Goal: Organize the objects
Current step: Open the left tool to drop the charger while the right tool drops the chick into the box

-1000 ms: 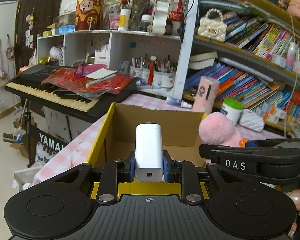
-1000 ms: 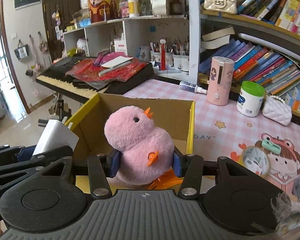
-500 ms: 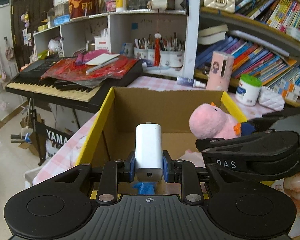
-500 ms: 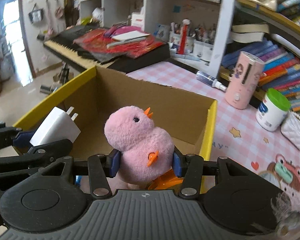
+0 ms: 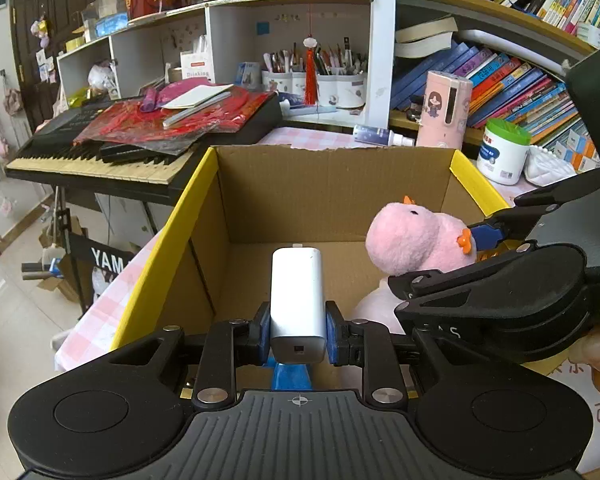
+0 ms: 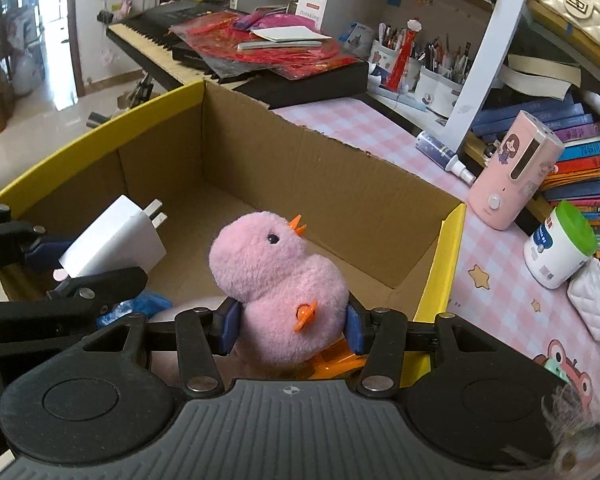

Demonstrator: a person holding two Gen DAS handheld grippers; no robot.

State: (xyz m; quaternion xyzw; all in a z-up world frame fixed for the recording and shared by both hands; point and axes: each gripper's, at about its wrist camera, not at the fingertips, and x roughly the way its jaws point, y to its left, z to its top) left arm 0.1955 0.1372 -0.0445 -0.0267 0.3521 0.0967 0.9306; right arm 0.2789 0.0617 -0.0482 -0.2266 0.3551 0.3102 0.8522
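My left gripper (image 5: 298, 334) is shut on a white plug charger (image 5: 298, 296), held over the near side of an open cardboard box (image 5: 332, 188) with yellow outer walls. From the right wrist view the same charger (image 6: 114, 240) shows at the left, its prongs pointing into the box (image 6: 340, 184). My right gripper (image 6: 292, 330) is shut on a pink plush chick (image 6: 280, 280) with an orange beak, above the box's near right part. The chick (image 5: 414, 238) also appears at the right of the left wrist view. Something blue (image 6: 140, 306) and something pale pink lie on the box floor beneath.
The box stands on a pink checked tablecloth (image 6: 500, 280). To its right are a pink cylinder device (image 6: 516, 176), a green-lidded white jar (image 6: 560, 246), a small spray bottle (image 6: 444, 156) and a white quilted pouch (image 6: 594, 304). A keyboard (image 5: 100, 152) under red papers stands behind on the left; bookshelves are behind.
Both grippers have come forward and lower over the box with their loads still held. The view into the box has opened up and the right gripper has rolled.
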